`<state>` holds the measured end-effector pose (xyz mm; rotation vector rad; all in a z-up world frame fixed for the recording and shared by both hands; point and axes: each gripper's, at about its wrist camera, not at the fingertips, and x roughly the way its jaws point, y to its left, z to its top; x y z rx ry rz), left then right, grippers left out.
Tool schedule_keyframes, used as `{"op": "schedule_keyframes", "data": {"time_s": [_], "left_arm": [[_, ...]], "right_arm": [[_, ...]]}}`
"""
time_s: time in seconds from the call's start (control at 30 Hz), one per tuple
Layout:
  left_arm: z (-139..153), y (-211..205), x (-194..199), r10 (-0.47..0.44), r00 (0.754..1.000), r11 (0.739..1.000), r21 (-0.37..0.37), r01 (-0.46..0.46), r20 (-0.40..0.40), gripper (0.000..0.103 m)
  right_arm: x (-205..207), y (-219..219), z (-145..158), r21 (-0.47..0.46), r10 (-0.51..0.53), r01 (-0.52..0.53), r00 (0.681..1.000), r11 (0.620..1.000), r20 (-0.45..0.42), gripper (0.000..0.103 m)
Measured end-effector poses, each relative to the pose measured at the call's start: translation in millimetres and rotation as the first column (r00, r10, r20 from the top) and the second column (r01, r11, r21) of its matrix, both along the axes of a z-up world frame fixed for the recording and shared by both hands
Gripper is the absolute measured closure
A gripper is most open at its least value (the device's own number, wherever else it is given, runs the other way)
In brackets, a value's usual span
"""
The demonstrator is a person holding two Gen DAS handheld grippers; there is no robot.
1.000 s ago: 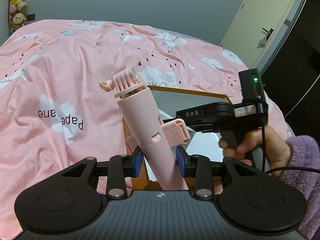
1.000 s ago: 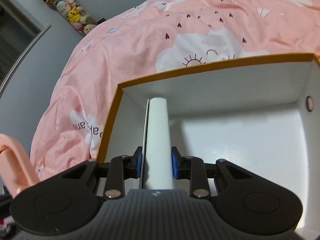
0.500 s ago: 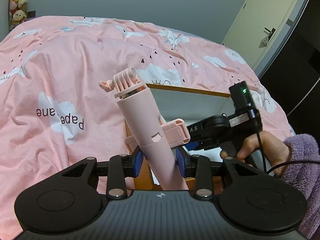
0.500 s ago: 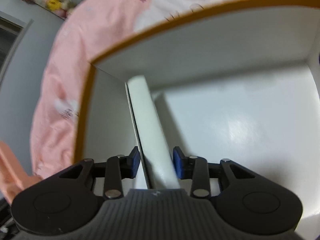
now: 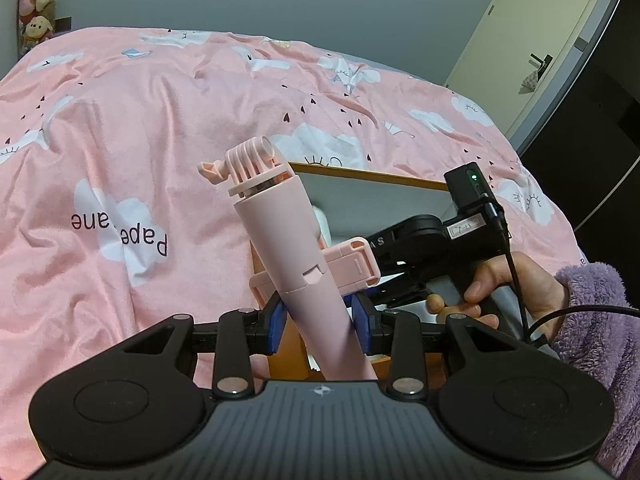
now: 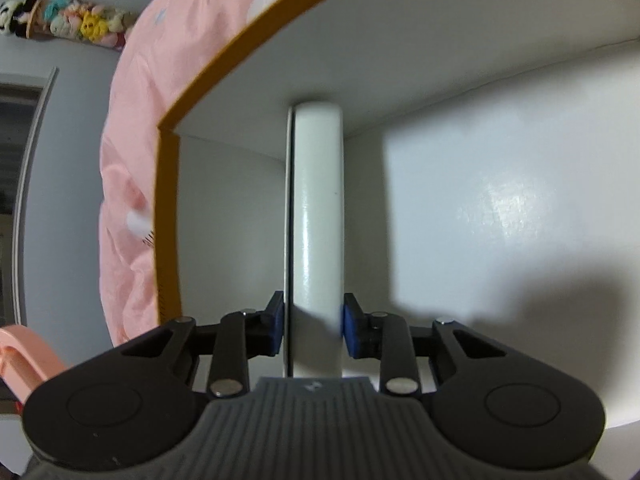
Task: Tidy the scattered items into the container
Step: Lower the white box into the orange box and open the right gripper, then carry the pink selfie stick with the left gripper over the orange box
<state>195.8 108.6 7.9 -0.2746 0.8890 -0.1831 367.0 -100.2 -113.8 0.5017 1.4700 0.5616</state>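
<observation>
My left gripper (image 5: 319, 322) is shut on a pink selfie stick (image 5: 288, 240) that tilts up and to the left, held just above the near left corner of the box (image 5: 372, 178). The box is white inside with an orange rim and sits on the bed. My right gripper (image 6: 314, 330) is shut on a flat white device (image 6: 318, 216) and holds it inside the box (image 6: 208, 84), its far end close to the back left corner. The right gripper also shows in the left wrist view, low inside the box, with a hand on its handle.
A pink bedspread (image 5: 140, 140) with cloud prints lies all around the box. Plush toys (image 5: 36, 4) hang at the far left wall. A door (image 5: 552, 40) and a dark cabinet stand at the right. A purple sleeve (image 5: 592, 340) is at the right edge.
My right gripper has lowered the white device from above the rim deep into the box, toward the back left corner. My left gripper has held the selfie stick nearly still.
</observation>
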Motion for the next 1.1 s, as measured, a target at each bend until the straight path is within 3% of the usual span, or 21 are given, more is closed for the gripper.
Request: {"op": "schedule_keyframes", "data": {"time_s": [0.13, 0.43, 0.57, 0.7, 0.87, 1.1], "left_arm": [[-1.7, -0.6, 2.9, 0.003, 1.000, 1.000, 0.003, -0.003, -0.001, 0.062], [-1.3, -6.0, 4.9, -0.011, 1.000, 1.000, 0.004, 0.011, 0.000, 0.062], [-1.2, -4.2, 6.8, -0.009, 1.000, 1.000, 0.006, 0.009, -0.001, 0.062], [-3.4, -0.4, 11.2, -0.013, 1.000, 1.000, -0.010, 0.013, -0.015, 0.062], [-3.5, -3.4, 20.1, -0.034, 0.999, 0.999, 0.007, 0.035, -0.030, 0.062], [1.9, -19.4, 44.5, -0.088, 0.996, 0.996, 0.030, 0.089, -0.029, 0.063]], "right_arm": [[2.4, -1.9, 18.0, -0.120, 0.044, -0.032, 0.995, 0.992, 0.094, 0.063], [15.3, -3.7, 23.8, -0.182, 0.121, -0.093, 0.981, 0.979, 0.149, 0.066], [17.2, 9.2, 19.1, -0.160, 0.165, -0.142, 0.975, 0.977, 0.146, 0.085], [15.3, 18.4, 15.1, -0.148, 0.210, -0.185, 0.962, 0.972, 0.176, 0.086], [10.7, 26.2, 20.3, -0.196, 0.295, -0.250, 0.921, 0.948, 0.256, 0.086], [5.6, -5.1, 54.1, -0.149, 0.259, -0.221, 0.909, 0.964, 0.327, 0.083]]}}
